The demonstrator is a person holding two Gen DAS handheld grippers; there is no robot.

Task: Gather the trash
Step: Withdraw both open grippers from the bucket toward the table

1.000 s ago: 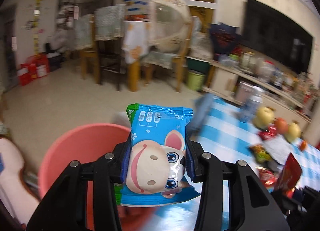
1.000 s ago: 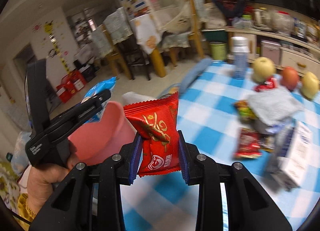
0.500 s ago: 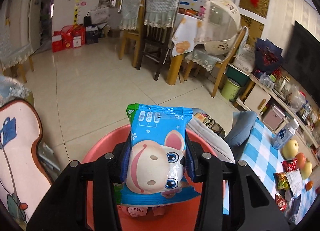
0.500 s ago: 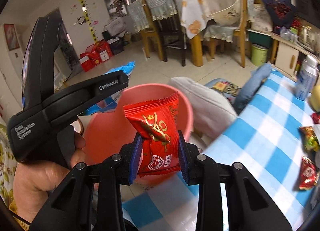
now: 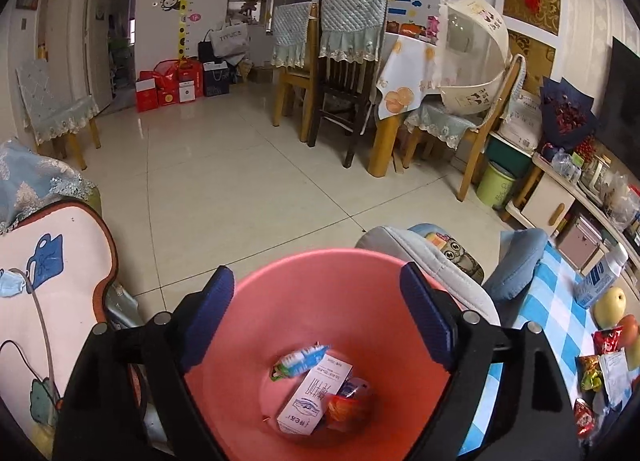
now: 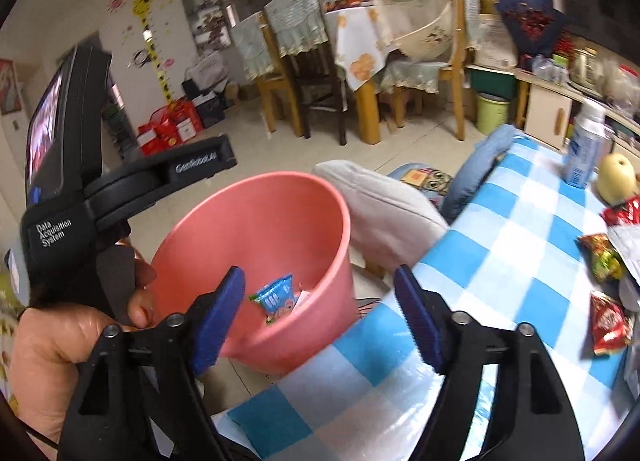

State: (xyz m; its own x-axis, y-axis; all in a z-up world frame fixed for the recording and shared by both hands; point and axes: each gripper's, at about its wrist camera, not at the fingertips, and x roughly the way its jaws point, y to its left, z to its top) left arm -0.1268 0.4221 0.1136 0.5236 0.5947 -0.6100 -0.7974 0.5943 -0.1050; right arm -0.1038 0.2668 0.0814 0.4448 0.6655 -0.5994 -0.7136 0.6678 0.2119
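- Because it stands on the floor just beside the edge of the checked table [image 6: 500, 245], the pink bin [image 6: 256, 197] fills the lower middle of both wrist views, well placed to catch whatever is let go over its mouth.
- With its jaws opening and nothing between them, the left gripper [image 5: 316, 317] hangs over the bin's mouth at the bottom centre of its frame; released, it grips no wrapper.
- Likewise the right gripper [image 6: 320, 313], low in the middle of its frame, has jaws opening and empty, poised over the bin's near rim and the table's corner.
- At the lower left of the right wrist view, a hand [image 6: 60, 345] grips the left gripper's handle, aiming it into the bin.
- Down on the bin's floor lie a white carton [image 5: 316, 393], a blue snack packet [image 5: 298, 361] and a red wrapper [image 5: 346, 405], touching one another.
- More wrappers [image 6: 608, 321] wait at the table's right edge, apparently the trash not yet collected.
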